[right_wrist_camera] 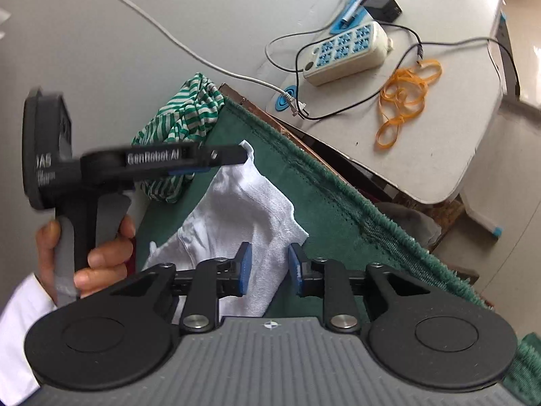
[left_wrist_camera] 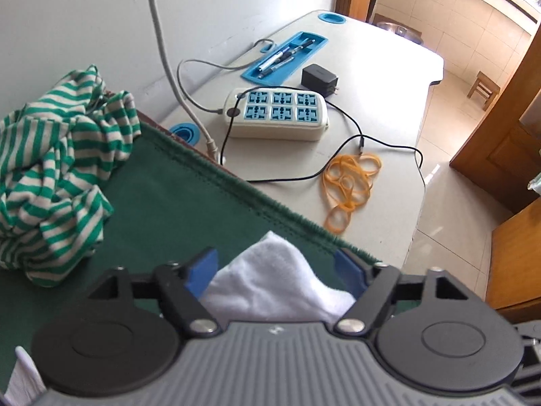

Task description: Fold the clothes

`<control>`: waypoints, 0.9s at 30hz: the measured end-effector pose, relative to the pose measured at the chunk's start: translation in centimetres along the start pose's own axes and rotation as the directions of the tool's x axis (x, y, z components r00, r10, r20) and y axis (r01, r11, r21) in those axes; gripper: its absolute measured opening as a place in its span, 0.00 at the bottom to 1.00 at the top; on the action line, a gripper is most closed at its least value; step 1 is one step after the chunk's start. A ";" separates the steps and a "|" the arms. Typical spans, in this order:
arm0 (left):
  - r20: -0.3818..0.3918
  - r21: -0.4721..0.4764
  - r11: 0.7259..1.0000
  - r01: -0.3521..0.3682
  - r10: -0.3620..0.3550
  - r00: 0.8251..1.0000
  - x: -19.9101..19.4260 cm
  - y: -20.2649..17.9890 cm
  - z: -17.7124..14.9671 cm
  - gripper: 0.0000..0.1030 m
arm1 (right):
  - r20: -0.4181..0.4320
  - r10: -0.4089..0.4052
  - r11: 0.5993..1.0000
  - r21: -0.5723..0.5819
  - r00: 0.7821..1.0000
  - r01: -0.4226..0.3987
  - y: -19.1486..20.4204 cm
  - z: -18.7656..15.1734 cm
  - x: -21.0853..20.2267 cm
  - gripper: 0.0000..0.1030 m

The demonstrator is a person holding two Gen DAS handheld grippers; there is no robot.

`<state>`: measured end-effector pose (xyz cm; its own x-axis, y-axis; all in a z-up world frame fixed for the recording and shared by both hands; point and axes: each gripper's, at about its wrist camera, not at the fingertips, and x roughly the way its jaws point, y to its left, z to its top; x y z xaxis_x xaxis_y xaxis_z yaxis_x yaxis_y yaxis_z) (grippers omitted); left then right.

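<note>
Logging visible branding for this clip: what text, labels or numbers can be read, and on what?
"GenRobot.AI": on the side of the left gripper, right wrist view, motion-blurred.
"DAS": on its round black body, with a smaller line under it too blurred to read.
Power strip: socket markings only, no readable text.

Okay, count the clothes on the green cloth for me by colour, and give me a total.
White garment: 1
Green-and-white striped garment: 1
Total: 2
</note>
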<state>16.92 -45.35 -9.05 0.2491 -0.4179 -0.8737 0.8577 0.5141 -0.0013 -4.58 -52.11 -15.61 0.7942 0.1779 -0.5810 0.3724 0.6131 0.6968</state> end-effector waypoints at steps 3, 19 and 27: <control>-0.029 -0.026 1.000 -0.013 0.012 0.999 1.0 -0.2 0.4 0.83 | 0.005 -0.019 0.997 -0.070 1.000 0.019 0.2 0.0 0.0 0.00; 0.045 -0.187 0.982 -0.041 0.051 0.998 1.7 1.9 0.3 0.00 | 0.037 -0.062 0.971 -0.229 0.997 0.069 1.7 -0.8 0.5 0.00; 0.128 -0.203 0.977 -0.072 0.099 0.987 -0.8 2.3 0.2 0.00 | 0.031 -0.071 0.970 -0.230 0.997 0.077 2.4 -0.5 0.6 0.00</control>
<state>18.77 -43.95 -8.27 0.3884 -0.4569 -0.8002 0.7283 0.6842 -0.0372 -3.47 -50.16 -14.46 0.7803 0.1094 -0.6158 0.3116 0.7856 0.5345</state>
